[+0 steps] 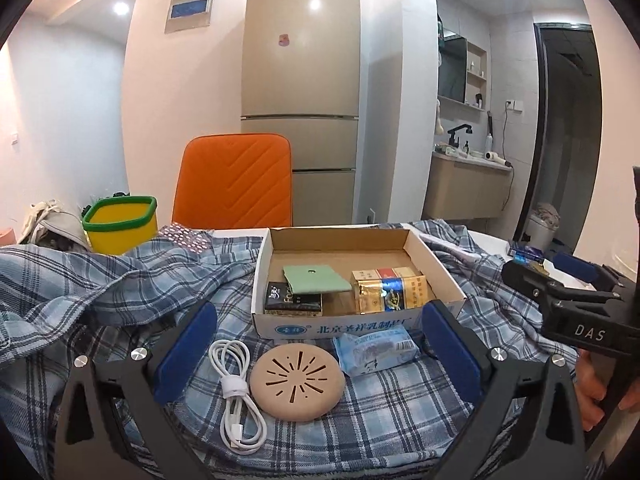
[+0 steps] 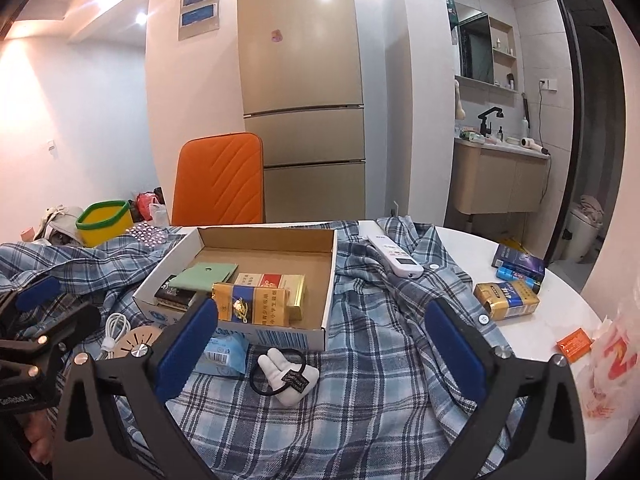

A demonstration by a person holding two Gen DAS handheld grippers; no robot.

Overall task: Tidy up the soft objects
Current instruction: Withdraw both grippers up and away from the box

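Observation:
A blue plaid shirt (image 1: pixel 100 280) lies spread over the table like a cloth. On it, between the pads of my open left gripper (image 1: pixel 320 354), lie a white coiled cable (image 1: pixel 236 392), a beige round slotted disc (image 1: pixel 298 376) and a blue tissue packet (image 1: pixel 374 350). Behind them stands a shallow cardboard box (image 1: pixel 340 326) holding cigarette packs (image 1: pixel 388 288) and a green wallet (image 1: pixel 316 278). My right gripper (image 2: pixel 320 344) is open over the shirt (image 2: pixel 380 360), with a white plush hair tie (image 2: pixel 286 372) lying between its fingers, untouched.
A white remote (image 2: pixel 394 254), a gold cigarette pack (image 2: pixel 506 300), blue boxes (image 2: pixel 518 264), an orange packet (image 2: pixel 574 344) and a plastic bag (image 2: pixel 612 364) lie at the right. A yellow basket (image 1: pixel 120 224) sits back left, with an orange chair (image 1: pixel 234 180) behind the table.

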